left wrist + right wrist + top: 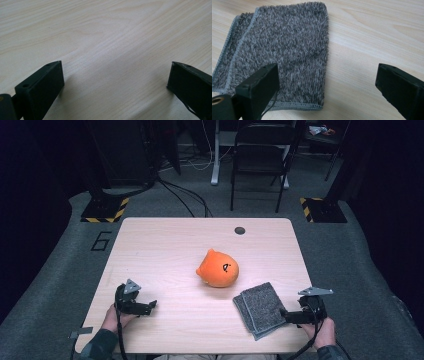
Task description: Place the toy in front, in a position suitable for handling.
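Nearest, the right tongs hover spread wide with nothing pinched, one tip over the near edge of the folded grey cloth, the other over bare wood beside it. Seen from above, the cloth lies by the bench's near right corner, just ahead of the right tongs. The left tongs are also spread, over bare wood, well apart from the cloth. Farther on, an orange plush toy sits mid-bench, with open wood beyond it.

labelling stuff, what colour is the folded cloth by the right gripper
Mottled grey cloth, best in the right gripper view.
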A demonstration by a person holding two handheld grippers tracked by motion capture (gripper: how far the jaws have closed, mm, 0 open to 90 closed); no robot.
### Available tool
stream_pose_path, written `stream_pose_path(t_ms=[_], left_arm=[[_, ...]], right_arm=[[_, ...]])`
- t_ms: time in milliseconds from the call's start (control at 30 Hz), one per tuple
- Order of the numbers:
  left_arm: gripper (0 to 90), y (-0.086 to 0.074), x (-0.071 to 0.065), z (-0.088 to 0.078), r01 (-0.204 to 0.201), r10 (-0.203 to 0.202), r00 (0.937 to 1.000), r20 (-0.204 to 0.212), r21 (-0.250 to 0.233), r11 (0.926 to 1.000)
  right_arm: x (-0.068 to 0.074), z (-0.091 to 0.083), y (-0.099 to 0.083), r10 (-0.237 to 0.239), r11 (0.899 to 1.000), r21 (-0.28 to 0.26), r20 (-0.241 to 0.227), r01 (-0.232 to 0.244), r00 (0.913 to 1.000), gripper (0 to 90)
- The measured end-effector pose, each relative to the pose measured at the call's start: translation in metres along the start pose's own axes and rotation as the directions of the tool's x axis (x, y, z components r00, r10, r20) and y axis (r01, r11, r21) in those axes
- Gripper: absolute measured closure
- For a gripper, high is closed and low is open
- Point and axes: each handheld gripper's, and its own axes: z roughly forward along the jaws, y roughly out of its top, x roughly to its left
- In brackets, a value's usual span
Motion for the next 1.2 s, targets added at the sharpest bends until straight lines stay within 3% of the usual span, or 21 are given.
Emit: stream_pose_path(t_ms=[167, 233, 367, 500, 533, 800, 900, 1200], left_arm=[[0.2, 0.0, 0.0, 0.0, 0.0, 0.0, 1.0, 0.0, 0.0, 1.0], [0.2, 0.0, 0.0, 0.0, 0.0, 0.0, 1.0, 0.0, 0.0, 1.0], [0.2, 0.0, 0.0, 0.0, 0.0, 0.0, 1.0, 0.0, 0.0, 1.0], [0.2, 0.0, 0.0, 0.0, 0.0, 0.0, 1.0, 0.0, 0.0, 1.0], [0.2, 0.0, 0.0, 0.0, 0.0, 0.0, 1.0, 0.0, 0.0, 1.0], [0.2, 0.0, 0.0, 0.0, 0.001, -0.001, 1.0, 0.0, 0.0, 1.0], [0.2, 0.0, 0.0, 0.0, 0.0, 0.0, 1.0, 0.0, -0.001, 1.0], [0.1, 0.0, 0.0, 0.0, 0.0, 0.0, 1.0, 0.0, 0.001, 1.0]], right_arm=[[0.0, 0.0, 0.001, -0.011, 1.0, -0.006, -0.004, 0.011, 0.9999, 4.4], [0.002, 0.0, 0.001, 0.005, 1.0, 0.002, -0.005, -0.005, 1.0, 4.5], [0.002, 0.0, 0.002, -0.016, 1.0, -0.008, -0.007, 0.016, 0.9998, 4.5], [0.006, 0.0, 0.004, -0.001, 1.0, -0.005, -0.018, 0.001, 0.9998, 4.6], [0.006, 0.001, 0.004, -0.017, 1.0, -0.01, -0.02, 0.017, 0.9996, 4.6], [0.017, 0.003, 0.01, -0.044, 0.999, -0.012, -0.044, 0.043, 0.9981, 4.5], [0.023, 0.003, 0.012, -0.032, 0.999, -0.01, -0.056, 0.031, 0.9979, 4.5], [0.04, 0.012, 0.022, -0.077, 0.997, -0.008, -0.079, 0.077, 0.9939, 3.3]])
